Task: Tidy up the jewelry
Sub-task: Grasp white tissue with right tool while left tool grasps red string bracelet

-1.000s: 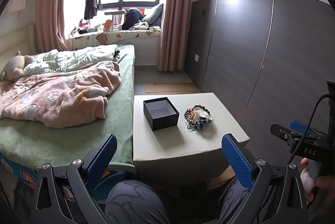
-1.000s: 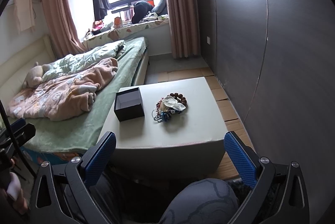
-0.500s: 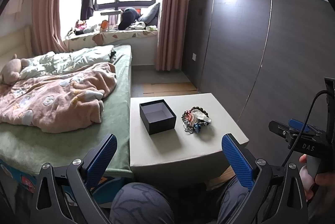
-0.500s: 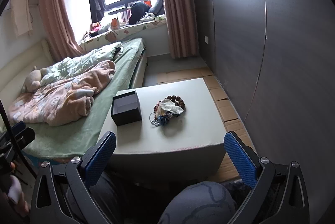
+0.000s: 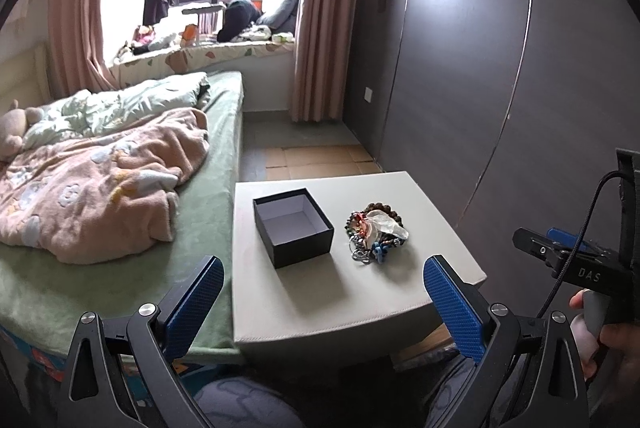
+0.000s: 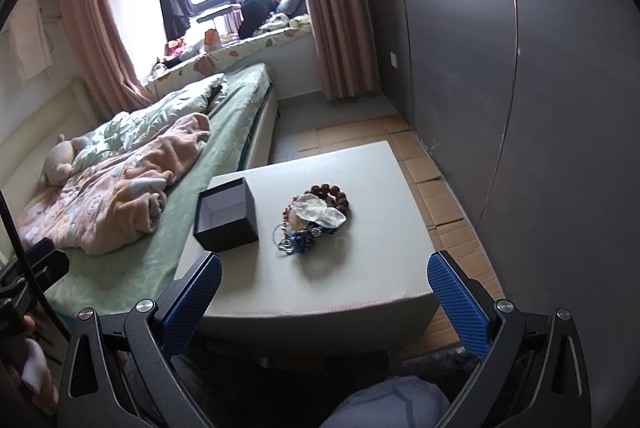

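Both grippers wide apart, holding nothing, held back from table [image 5: 320, 300].
Left gripper [image 5: 322, 302] faces box [image 5: 293, 231]; right gripper [image 6: 326, 302] faces jewelry pile [image 6: 314, 218].
Box black, lid off, nothing inside, sits left on table. Pile lies just beside box on its right, not touching: bead bracelet [image 6: 334, 189] at far edge, pale wrapper [image 6: 322, 209] on top, metal rings [image 6: 285, 242] and blue piece at near edge.
Likely step: approach pile, nothing moved yet.
Advice: come down with right gripper, take one loose piece from near edge, not whole tangle. Pinch low. Lift slowly in case pieces snag. Left may steady box.
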The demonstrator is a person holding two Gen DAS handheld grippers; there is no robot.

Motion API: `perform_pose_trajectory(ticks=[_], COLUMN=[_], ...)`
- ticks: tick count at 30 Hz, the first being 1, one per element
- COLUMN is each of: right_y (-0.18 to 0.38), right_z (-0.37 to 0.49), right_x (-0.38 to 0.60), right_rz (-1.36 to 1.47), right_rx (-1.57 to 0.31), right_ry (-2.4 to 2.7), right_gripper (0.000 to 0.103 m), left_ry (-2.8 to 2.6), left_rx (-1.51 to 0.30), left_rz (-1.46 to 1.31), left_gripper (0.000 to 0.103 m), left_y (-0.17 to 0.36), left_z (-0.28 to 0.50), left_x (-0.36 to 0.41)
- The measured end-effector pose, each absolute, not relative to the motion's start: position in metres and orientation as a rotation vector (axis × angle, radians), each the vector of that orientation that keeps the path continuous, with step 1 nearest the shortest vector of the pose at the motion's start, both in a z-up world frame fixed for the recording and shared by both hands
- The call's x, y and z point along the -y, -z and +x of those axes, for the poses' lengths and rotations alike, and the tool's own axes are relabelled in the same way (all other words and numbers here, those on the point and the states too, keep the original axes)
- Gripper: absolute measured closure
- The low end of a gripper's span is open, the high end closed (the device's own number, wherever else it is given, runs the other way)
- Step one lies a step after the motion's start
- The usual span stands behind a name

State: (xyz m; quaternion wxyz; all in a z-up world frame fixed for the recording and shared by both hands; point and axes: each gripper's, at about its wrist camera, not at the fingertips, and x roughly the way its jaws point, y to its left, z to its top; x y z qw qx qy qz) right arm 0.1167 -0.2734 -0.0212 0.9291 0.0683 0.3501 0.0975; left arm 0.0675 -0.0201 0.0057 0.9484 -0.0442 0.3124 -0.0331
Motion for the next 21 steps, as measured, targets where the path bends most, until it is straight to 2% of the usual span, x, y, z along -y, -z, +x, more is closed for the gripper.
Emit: perform_pose_trajectory(ticks=[3,5,8,14,21], right_y=[0.033,0.040,0.050,0.067,0.098], right_z=[0.133,0.147,0.171,0.212,0.260], right_x=[0.282,0.288,0.296,0.304,0.288], right_rz=[0.168,0.195,0.254,0.346,0.414], right_rx=[-0.744,-0.769,-0.815,-0.865,-0.949], right_ry=[-0.200,-0.203,-0.214,-0.239,-0.292], right_gripper=[0.002,0.010,0.016,0.028,0.035], left_ry=[0.091,0.116,0.149,0.178,0.168], left_rx=[-0.659,-0.679,-0.716,-0.762,-0.819], left_rz=[-0.113,-0.125,-0.145,-0.167,-0.182], left_gripper=[0.003,0.003,0.011,0.020,0.037], left_y=[0.002,0.008,0.016,0.031,0.051], left_z=[0.086,0.100,0.123,0.156,0.186], left_x=[0.021,0.023,0.030,0.039,0.038])
